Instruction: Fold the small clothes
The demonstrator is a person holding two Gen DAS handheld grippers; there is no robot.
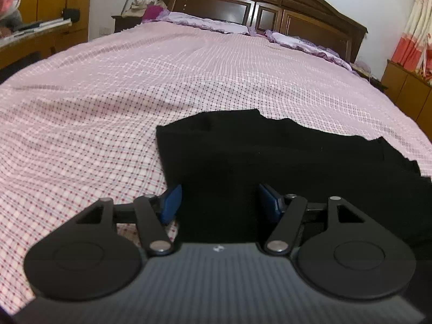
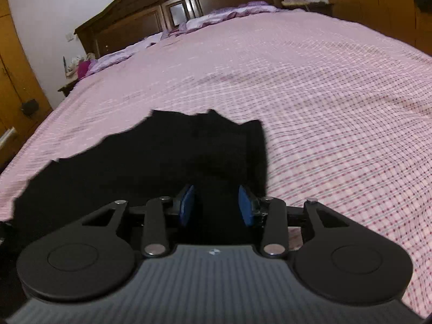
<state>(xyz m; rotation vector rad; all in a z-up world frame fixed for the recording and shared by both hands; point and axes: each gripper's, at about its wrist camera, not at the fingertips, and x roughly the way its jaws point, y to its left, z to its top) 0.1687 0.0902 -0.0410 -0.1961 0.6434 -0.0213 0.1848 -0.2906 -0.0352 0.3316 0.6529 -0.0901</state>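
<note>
On the near part of the bed [image 1: 135, 81], a black garment [image 1: 243, 148] lies spread over the pink checked sheet. Its long axis runs across the bed, side to side, parallel to the near edge rather than toward the headboard [image 1: 270, 8]. The cloth is so dark that I cannot tell which end is which, or what kind of garment it is.

The left gripper [image 1: 218, 202] sits at the garment's left end, its blue pads [image 1: 170, 202] wide apart with black cloth between them; the left pad is right at the garment's side edge, over the sheet. The right gripper [image 2: 216, 205] is at the other end, near the garment's right edge, its pads [image 2: 245, 205] also apart with cloth between them. Whether the cloth is touched by either pair I cannot tell.

The garment's far edge is uneven: fairly straight at the left end, stepped and jagged toward the right, with small peaks in the right wrist view. The left side edge runs straight toward the gripper; the right side edge drops down in a soft vertical fold.

Beyond the garment the sheet lies open all the way to the purple pillows [image 1: 210, 23] by the headboard, and broad stretches of sheet lie on both sides. A person [image 1: 9, 2] sits at a desk off the left side of the bed, well apart.
</note>
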